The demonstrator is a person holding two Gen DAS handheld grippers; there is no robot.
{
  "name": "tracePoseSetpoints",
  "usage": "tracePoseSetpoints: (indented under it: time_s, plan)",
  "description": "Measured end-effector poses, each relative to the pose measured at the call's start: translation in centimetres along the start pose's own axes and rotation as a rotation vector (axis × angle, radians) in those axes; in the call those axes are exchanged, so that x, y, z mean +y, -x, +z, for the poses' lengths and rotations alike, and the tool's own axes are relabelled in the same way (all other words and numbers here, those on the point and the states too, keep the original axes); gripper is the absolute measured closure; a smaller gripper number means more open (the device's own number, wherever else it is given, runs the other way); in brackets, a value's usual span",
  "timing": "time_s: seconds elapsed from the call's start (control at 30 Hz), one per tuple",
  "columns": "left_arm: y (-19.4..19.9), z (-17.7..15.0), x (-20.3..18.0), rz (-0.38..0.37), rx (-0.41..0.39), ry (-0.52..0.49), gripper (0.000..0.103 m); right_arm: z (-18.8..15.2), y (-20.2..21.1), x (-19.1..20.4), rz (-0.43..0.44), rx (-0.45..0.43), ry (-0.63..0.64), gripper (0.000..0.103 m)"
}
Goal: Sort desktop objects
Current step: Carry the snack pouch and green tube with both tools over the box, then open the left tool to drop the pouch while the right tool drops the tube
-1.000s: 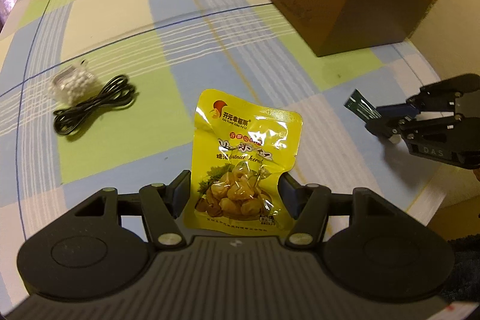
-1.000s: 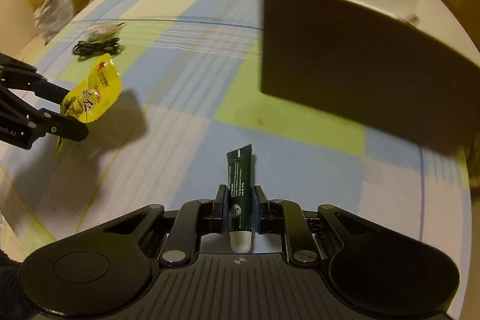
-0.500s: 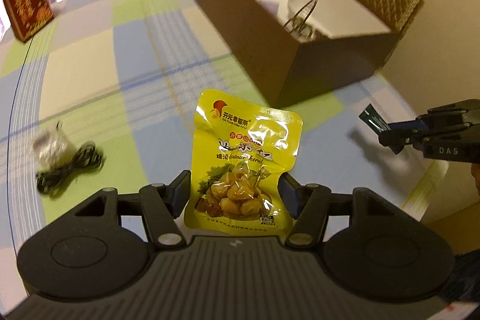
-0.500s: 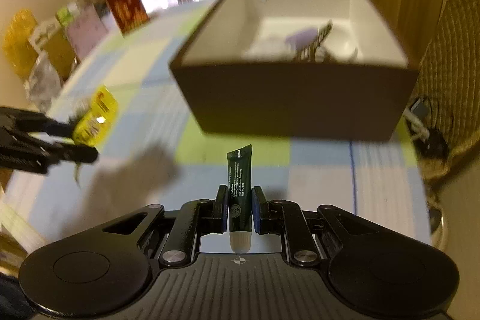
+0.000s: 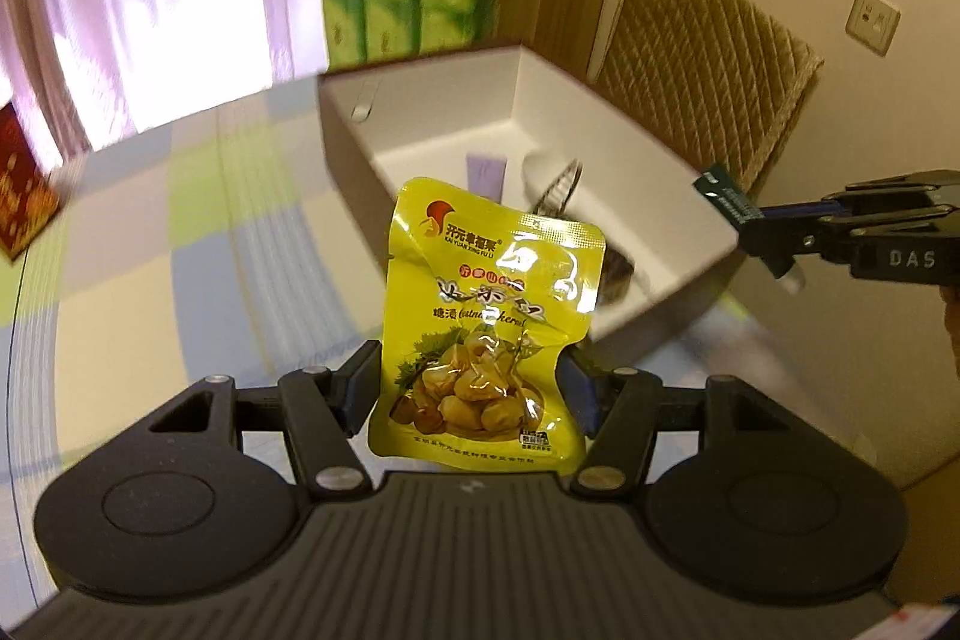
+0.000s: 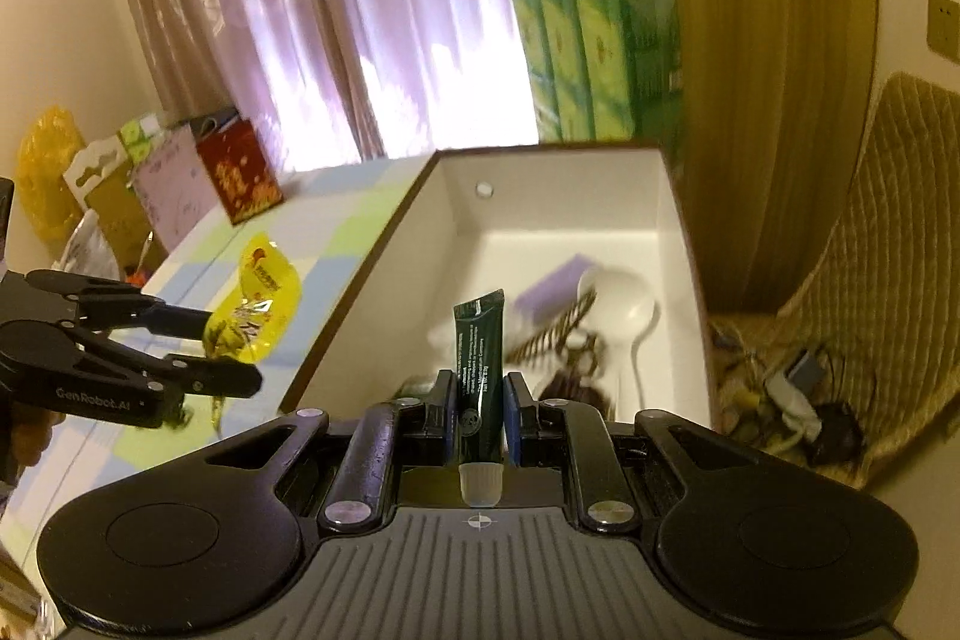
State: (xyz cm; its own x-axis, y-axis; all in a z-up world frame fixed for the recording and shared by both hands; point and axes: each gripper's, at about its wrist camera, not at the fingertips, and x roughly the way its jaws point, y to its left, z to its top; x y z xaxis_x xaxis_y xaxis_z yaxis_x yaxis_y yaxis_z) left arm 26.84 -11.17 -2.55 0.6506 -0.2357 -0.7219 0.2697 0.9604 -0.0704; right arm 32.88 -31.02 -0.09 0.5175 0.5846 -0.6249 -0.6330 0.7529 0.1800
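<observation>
Both grippers have risen toward the open box [image 5: 630, 148]: left gripper [image 5: 474, 388] grasping the yellow snack packet [image 5: 486, 322] before it, right gripper [image 6: 477, 400] clenched on the green tube [image 6: 479, 358] over its near rim.

A yellow snack pouch [image 5: 486, 322] printed with glazed chestnuts stands upright and slightly crumpled, its lower sides clamped in the left gripper [image 5: 471, 394] above the desk [image 5: 180, 244], just before the box's near wall. A dark green tube [image 6: 478, 373] with a pale cap pointing back stands upright, pinched near its cap end by the right gripper [image 6: 477, 412] over the box. The open brown box [image 6: 678, 244] has a white interior holding a lilac tube [image 5: 487, 173], a white spoon [image 6: 624, 307] and blurred dark items.
</observation>
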Motion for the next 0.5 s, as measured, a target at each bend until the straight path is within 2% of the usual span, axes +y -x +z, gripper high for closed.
tracePoseSetpoints:
  time_s: [0.2,0.5]
  plan:
    - [-2.4,4.2,-1.2,-0.001,-0.029,-0.017,0.045,2.9,-2.1,-2.1,0.001,-0.015,0.021,0.090]
    - [-7.2,8.7,-1.8,0.059,0.003,-0.026,0.045,5.7,-6.0,-5.7,-0.029,0.013,0.048,0.090]
